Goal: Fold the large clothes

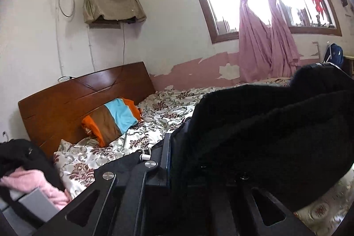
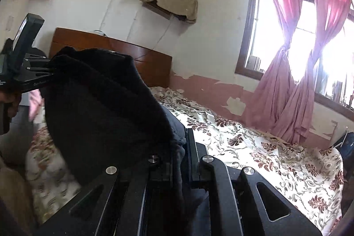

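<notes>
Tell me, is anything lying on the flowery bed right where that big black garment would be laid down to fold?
Nothing visible. Both the left claw and right claw grip the black fleece garment above the floral bedspread, whose nearby stretch looks bare. The striped orange, brown and blue pillow sits away by the wooden headboard.

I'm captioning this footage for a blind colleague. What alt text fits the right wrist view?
The right gripper is shut on a black garment, lifted above a bed with a floral bedspread. The left gripper grips its far edge; pink curtains hang at a bright window.
</notes>
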Available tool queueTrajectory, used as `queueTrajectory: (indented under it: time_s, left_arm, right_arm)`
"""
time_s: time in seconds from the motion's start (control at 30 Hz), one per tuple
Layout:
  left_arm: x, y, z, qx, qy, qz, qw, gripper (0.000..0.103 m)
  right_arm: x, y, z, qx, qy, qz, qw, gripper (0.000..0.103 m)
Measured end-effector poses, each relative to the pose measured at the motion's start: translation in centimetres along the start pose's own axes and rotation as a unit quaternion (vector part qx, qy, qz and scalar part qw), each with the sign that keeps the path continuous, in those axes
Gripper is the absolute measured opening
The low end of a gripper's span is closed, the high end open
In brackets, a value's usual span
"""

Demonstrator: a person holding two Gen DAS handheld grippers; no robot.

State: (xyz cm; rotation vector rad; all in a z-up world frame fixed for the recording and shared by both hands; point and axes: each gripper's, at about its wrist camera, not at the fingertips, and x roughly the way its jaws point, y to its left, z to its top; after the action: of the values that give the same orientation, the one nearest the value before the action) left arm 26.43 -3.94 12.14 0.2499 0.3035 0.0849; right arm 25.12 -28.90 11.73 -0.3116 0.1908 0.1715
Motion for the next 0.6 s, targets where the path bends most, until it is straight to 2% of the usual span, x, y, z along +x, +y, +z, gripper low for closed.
queueTrajectory:
  time_s: [0.13, 0.37, 0.6]
  left_arm:
    - [5.9, -0.4, 1.6, -0.008, 0.034, -0.011, 0.9993, 0.007]
    - [14.7, -1.2, 2.5, -0.034, 0.080, -0.025, 0.9959, 0.007]
    - [21.2, -1.4, 1.3, -0.078, 0.140, -0.050, 0.9858, 0.009]
  right_arm:
    - [5.4, -0.3, 0.8, -0.005, 0.024, -0.011, 1.000, 0.008]
    - [14.9, -1.5, 1.8, 0.001, 0.072, -0.020, 0.997, 0.008]
    - [22.5, -2.0, 0.3, 0.011, 0.133, -0.026, 0.991, 0.008]
